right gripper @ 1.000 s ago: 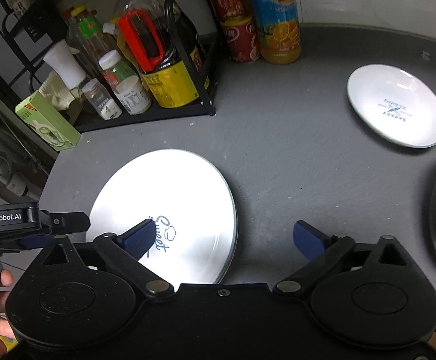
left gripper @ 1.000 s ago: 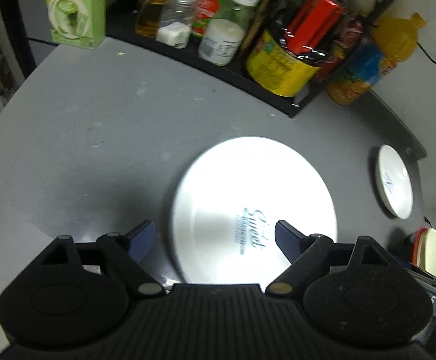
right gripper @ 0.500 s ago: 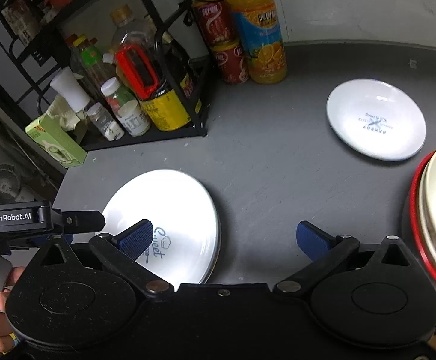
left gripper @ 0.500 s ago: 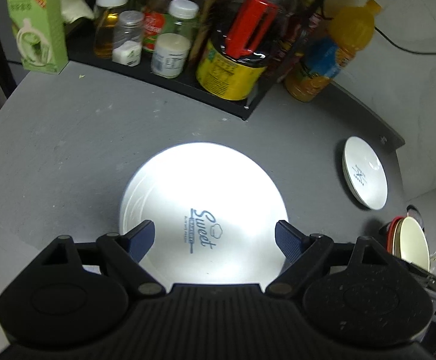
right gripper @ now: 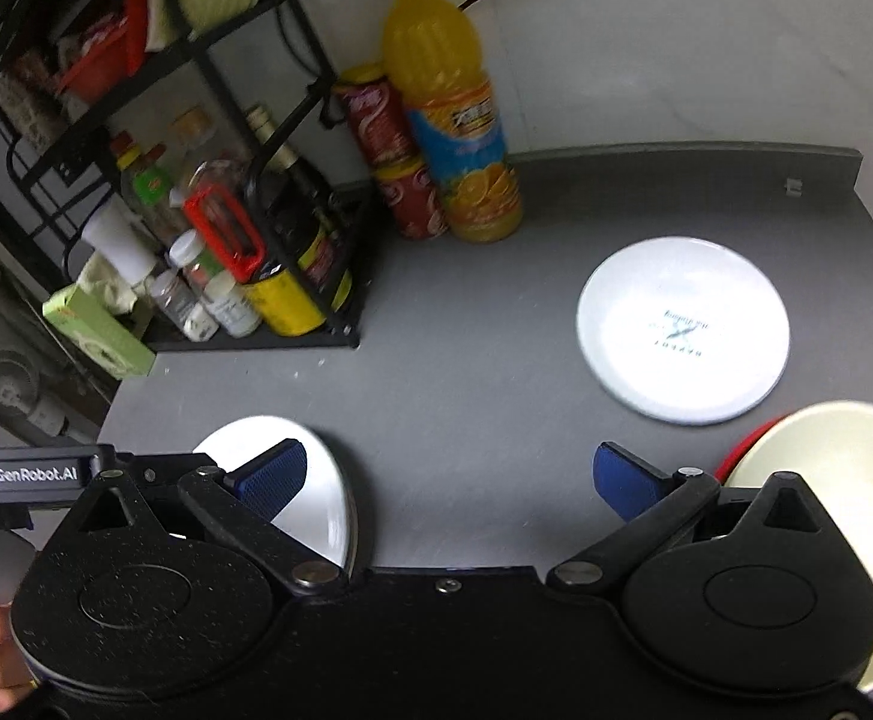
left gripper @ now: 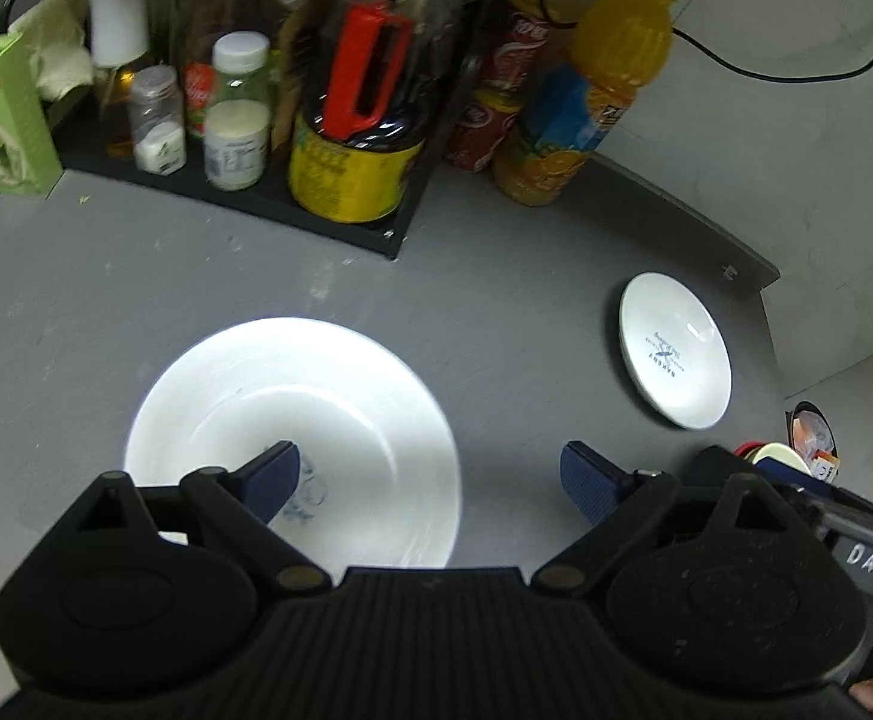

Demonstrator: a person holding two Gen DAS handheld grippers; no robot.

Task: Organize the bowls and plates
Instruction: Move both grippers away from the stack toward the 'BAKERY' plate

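L gripper [left gripper: 430, 474] hung w/ jaws opening, nothing between them, above large white plate [left gripper: 292, 438] lying flat on grey surface [left gripper: 496, 312]. R gripper [right gripper: 448, 474] jaws wide apart, empty. Smaller white plate [right gripper: 683, 339] sat well apart; cream bowl [right gripper: 826, 450] beside R gripper.

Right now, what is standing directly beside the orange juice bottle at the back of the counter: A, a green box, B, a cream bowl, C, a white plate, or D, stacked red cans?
D: the stacked red cans stand right against the orange juice bottle, at the back of the counter.
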